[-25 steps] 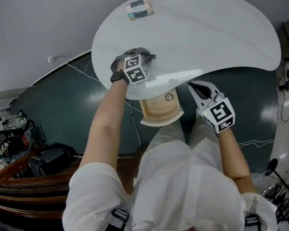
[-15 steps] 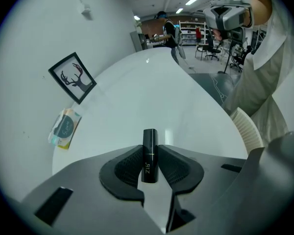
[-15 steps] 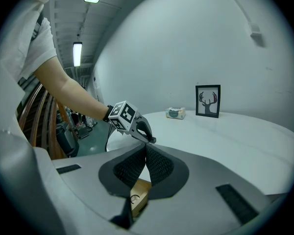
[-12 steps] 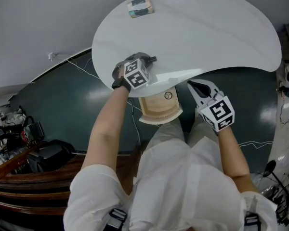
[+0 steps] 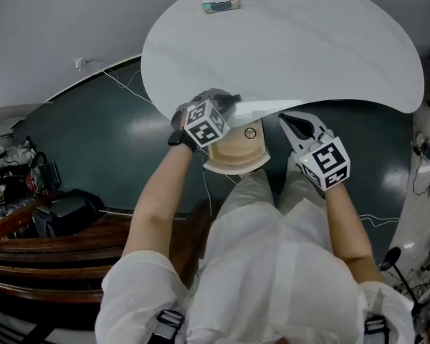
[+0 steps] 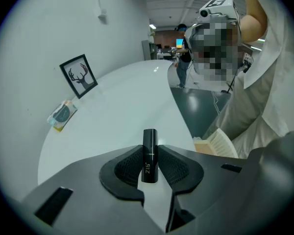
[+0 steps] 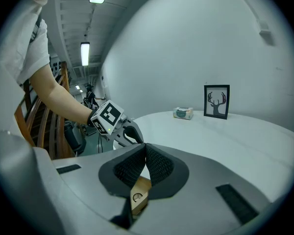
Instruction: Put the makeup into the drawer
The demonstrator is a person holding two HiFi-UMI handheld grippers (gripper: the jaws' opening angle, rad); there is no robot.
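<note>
The left gripper (image 5: 228, 100), jaws just closing in, pinches the lipstick (image 6: 149, 154) at the table (image 5: 287, 49) edge, beside the open drawer (image 5: 236, 160). The right gripper (image 5: 292, 126) hovers pressed together, empty. Carrying step, I'd say; next, swing over the drawer and release.

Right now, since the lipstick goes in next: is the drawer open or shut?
Open. In the head view the drawer juts out from under the white table edge, its wooden inside showing.

Cool, even indoor light. Long white ceiling tube lamps (image 7: 85, 47) glow; glare streaks the glossy white rounded tabletop (image 5: 287, 49). Both gripper views bend and darken at the corners.
</note>
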